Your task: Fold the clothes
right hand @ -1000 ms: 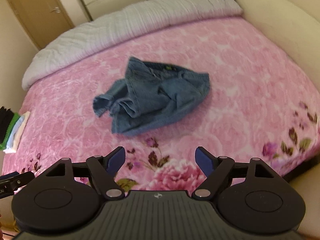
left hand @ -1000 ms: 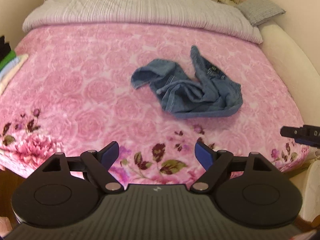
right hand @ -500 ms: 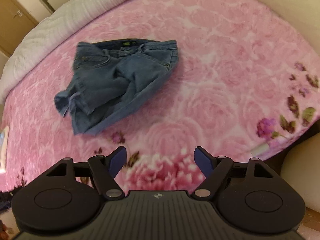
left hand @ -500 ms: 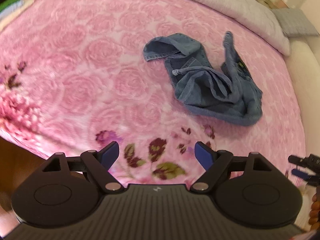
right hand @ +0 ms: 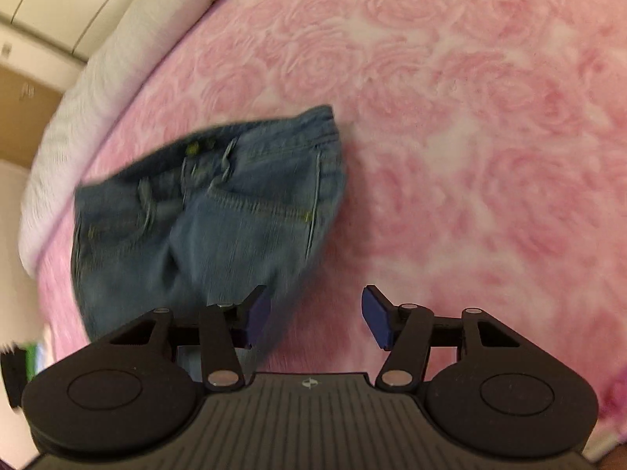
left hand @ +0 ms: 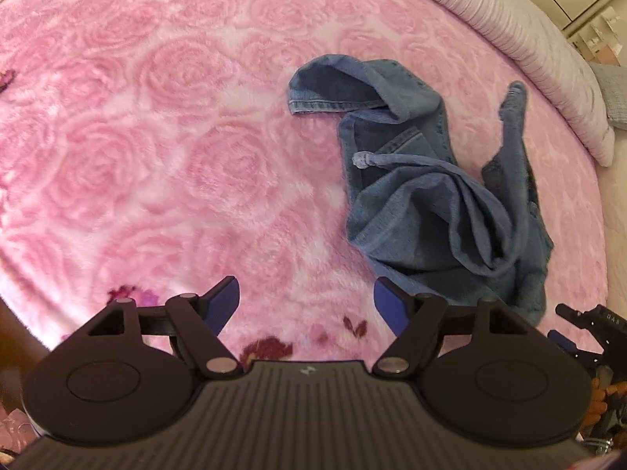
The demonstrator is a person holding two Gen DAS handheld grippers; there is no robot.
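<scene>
Jeans (right hand: 203, 211) waistband: right view only

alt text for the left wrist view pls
Crumpled blue jeans lie on a pink rose-patterned blanket, ahead and right of the open, empty left gripper. A white quilt lies along the far edge.

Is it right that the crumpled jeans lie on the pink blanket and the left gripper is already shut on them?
No. The left wrist view shows the left gripper open, clear of the jeans. They do lie crumpled on the pink blanket.
</scene>
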